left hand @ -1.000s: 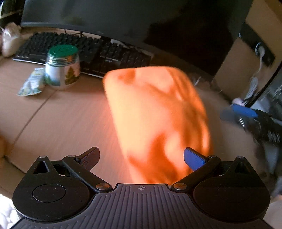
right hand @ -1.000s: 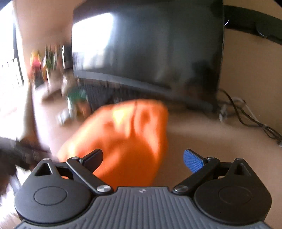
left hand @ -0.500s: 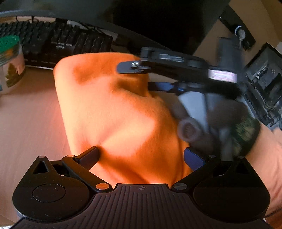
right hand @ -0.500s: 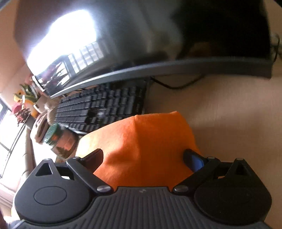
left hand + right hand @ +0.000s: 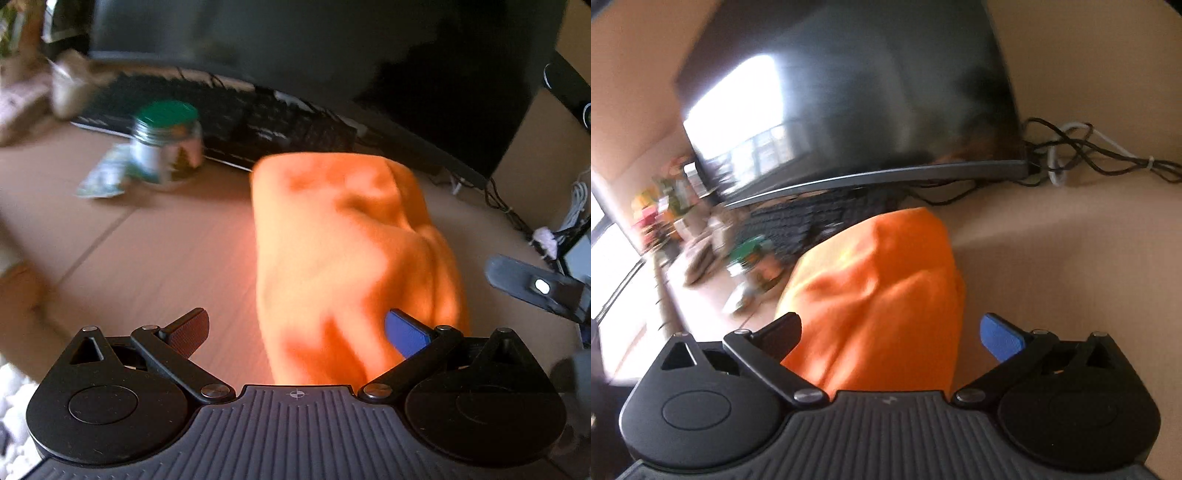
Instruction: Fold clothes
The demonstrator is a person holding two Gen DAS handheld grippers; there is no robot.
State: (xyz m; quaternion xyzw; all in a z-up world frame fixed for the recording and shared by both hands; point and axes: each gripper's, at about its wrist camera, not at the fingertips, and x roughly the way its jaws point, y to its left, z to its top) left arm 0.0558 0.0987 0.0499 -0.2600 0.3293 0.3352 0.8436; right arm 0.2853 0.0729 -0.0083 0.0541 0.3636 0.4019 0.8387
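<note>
The left gripper (image 5: pixel 297 330) was held with its fingers spread wide, nothing clamped, the blue pad just touched by the orange garment (image 5: pixel 351 258); the right gripper (image 5: pixel 892 330) was likewise parted over the same cloth, ungripped; the garment was seen bunched in a rumpled mound on the desk (image 5: pixel 155 251); flattening was judged needed before a fold, an edge being pinched low at each side; beyond were a jar (image 5: pixel 168 142), a keyboard (image 5: pixel 258 129) and a monitor (image 5: pixel 849 92)
</note>
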